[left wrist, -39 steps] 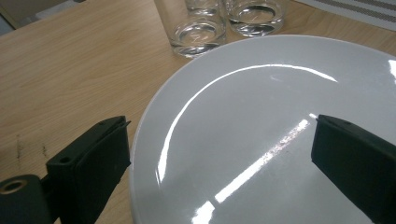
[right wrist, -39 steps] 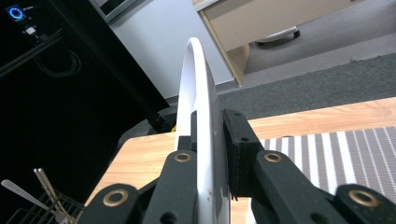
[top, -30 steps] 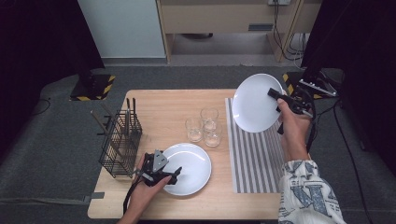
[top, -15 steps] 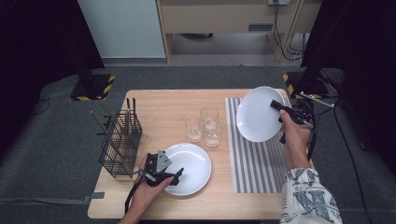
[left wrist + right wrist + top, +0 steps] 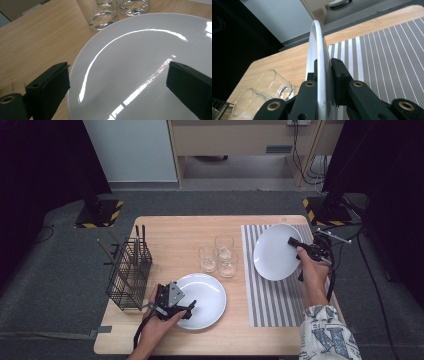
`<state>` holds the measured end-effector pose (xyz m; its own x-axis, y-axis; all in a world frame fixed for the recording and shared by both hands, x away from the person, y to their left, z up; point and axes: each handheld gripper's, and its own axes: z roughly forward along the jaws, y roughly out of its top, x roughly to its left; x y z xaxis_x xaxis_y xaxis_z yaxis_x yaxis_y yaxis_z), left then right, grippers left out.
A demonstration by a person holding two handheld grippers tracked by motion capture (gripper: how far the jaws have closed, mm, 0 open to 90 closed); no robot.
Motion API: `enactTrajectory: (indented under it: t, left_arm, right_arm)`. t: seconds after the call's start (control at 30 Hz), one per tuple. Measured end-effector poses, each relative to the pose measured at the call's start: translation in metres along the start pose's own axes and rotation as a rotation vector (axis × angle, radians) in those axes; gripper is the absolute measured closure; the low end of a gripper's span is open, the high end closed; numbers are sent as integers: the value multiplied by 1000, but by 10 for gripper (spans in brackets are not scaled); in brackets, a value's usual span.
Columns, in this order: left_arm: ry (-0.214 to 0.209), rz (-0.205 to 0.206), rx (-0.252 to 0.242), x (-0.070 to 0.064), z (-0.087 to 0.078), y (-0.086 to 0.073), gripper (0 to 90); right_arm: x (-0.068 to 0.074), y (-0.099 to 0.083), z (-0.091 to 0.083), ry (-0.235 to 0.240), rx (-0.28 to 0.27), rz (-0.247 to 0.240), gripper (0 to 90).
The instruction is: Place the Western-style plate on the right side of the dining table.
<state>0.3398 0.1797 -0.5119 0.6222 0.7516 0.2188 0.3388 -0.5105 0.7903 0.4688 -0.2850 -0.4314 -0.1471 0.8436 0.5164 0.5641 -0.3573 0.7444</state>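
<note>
A white plate point(image 5: 206, 296) lies flat on the wooden table point(image 5: 170, 232) near its front edge. My left gripper point(image 5: 190, 307) hovers at that plate's left rim. In the left gripper view this plate point(image 5: 140, 62) lies between the wide-apart jaws of the left gripper point(image 5: 117, 82), which is open. A second white plate point(image 5: 275, 252) is held tilted above the striped mat point(image 5: 280, 295), with my right gripper point(image 5: 294, 243) shut on its right rim. The right gripper view shows the plate's rim point(image 5: 319, 45) edge-on, clamped in the right gripper point(image 5: 324, 75).
Three clear glasses point(image 5: 220, 255) stand together mid-table, just left of the mat and behind the flat plate. A black wire rack point(image 5: 129, 270) with utensils stands at the table's left edge. The glasses point(image 5: 269, 90) are close to the held plate's left.
My right gripper has brought the tilted plate down and toward me, from above the table's far right corner to just over the striped mat. The left gripper has barely moved.
</note>
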Motion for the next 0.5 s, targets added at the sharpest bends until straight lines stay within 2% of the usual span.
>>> enactTrajectory:
  t: [0.23,0.5]
  left_arm:
    - [-1,-4,-2,2,0,0,42]
    - [2,-7,-5,2,-1,0,42]
  right_arm:
    - [-7,-9,5,-14,13,12,832]
    - [-5,-14,10,-26,30,4,832]
